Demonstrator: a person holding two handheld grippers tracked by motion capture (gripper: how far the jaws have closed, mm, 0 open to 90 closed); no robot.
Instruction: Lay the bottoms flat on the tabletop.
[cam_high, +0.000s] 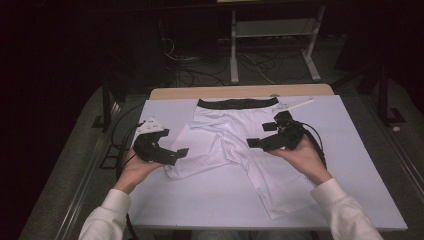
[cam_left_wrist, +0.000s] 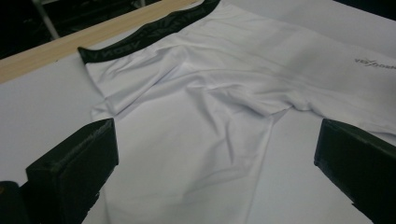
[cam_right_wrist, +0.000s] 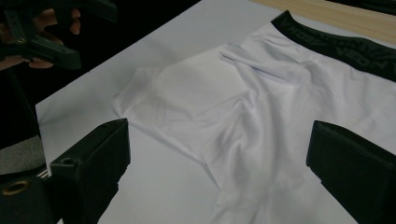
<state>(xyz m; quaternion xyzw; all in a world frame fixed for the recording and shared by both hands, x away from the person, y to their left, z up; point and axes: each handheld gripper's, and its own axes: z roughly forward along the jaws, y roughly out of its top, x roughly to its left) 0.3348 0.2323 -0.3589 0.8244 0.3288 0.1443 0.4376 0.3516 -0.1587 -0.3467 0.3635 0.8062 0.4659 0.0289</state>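
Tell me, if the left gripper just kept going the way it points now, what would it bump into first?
Most likely the white shorts. The left gripper is open and aims inward over the table, and its own view looks down onto the shorts' folded left leg between its fingers. How high it hovers is hard to judge.

Both hands are holding their tongs above the desk, jaws gaping wide and empty: left tongs near its left edge, right tongs toward its middle.

Bare table around the shorts
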